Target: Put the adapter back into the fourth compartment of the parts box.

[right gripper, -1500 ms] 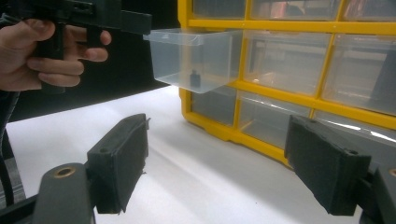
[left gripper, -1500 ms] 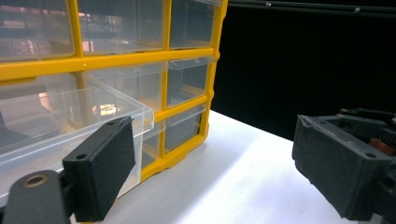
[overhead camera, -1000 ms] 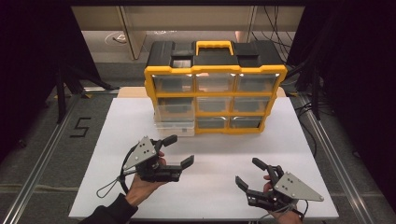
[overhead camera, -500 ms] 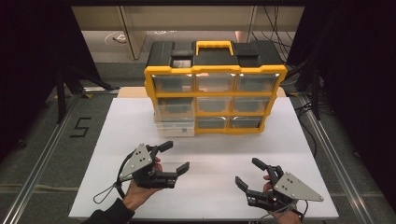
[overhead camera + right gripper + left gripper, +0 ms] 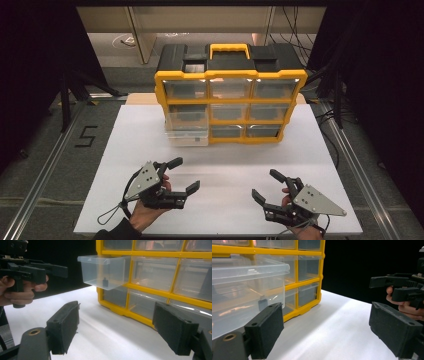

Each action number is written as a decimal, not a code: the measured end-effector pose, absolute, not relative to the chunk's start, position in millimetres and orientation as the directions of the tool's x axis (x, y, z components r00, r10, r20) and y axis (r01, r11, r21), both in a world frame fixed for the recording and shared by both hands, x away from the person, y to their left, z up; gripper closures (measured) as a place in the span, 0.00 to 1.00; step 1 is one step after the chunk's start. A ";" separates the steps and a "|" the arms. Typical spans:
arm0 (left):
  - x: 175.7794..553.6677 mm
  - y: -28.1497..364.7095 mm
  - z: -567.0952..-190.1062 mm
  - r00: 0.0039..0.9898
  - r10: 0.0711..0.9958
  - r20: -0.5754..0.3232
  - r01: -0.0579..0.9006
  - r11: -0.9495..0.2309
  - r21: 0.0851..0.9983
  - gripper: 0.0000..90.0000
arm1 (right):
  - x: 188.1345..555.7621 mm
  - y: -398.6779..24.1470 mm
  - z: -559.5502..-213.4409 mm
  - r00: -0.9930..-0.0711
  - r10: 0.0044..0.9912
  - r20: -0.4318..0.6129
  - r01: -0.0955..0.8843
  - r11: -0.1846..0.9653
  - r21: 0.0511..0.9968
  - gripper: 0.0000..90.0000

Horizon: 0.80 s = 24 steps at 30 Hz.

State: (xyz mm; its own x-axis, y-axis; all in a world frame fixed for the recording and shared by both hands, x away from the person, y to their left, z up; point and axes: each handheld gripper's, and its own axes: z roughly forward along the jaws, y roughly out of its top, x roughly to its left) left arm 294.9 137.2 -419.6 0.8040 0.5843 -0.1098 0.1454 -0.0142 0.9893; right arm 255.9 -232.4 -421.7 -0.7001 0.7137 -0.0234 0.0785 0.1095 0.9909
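White table [image 5: 225, 165]: pulled-out drawer [image 5: 186, 129] well beyond left tool [image 5: 186, 175].

From up here I see a white bench [image 5: 225, 165] on a grey carpeted floor [image 5: 45, 165], with a black "5" [image 5: 86, 136] marked at left. Dark curtains [image 5: 30, 75] flank both sides; cables [image 5: 300, 22] trail behind, and metal rails [image 5: 360, 165] edge the bench.
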 end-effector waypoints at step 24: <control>279.5 141.7 -426.7 0.797 0.600 -0.071 0.117 -0.038 0.992 0.13 | 255.9 -232.5 -421.6 -0.701 0.713 -0.020 0.080 0.107 0.991 0.25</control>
